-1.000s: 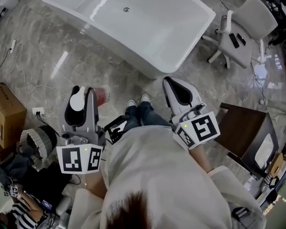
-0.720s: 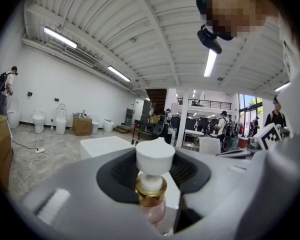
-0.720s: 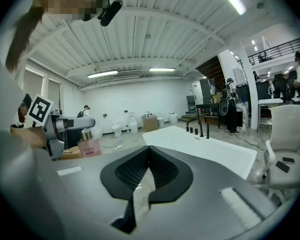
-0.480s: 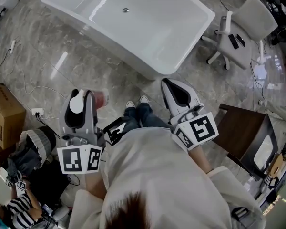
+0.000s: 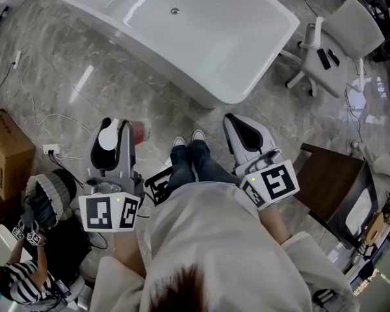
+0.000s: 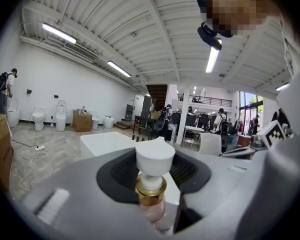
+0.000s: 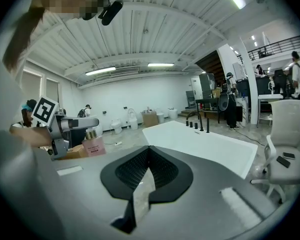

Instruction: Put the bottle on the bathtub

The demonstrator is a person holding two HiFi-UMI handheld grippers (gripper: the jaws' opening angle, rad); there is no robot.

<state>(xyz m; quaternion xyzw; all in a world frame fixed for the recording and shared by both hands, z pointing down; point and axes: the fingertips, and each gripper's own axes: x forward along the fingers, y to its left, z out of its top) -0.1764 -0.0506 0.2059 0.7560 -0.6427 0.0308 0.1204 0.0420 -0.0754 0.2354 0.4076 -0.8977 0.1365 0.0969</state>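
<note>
"What's going on?"

"The left tool [image 5: 115, 127] is part way open and pinches the pink bottle [image 6: 151, 186] near its top. The right tool [image 5: 233, 121] is shut and holds nothing."

"So what's next?"

"I think it's carrying time. The bottle must go to the bathtub [image 5: 224, 98], well ahead, and stand on its rim."

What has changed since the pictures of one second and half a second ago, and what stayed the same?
Almost nothing moved. At the head view's lower left, a bystander's hand has risen in the picture. Unchanged: the left gripper stays shut on the bottle, the right gripper stays shut and empty, both short of the bathtub.
</note>
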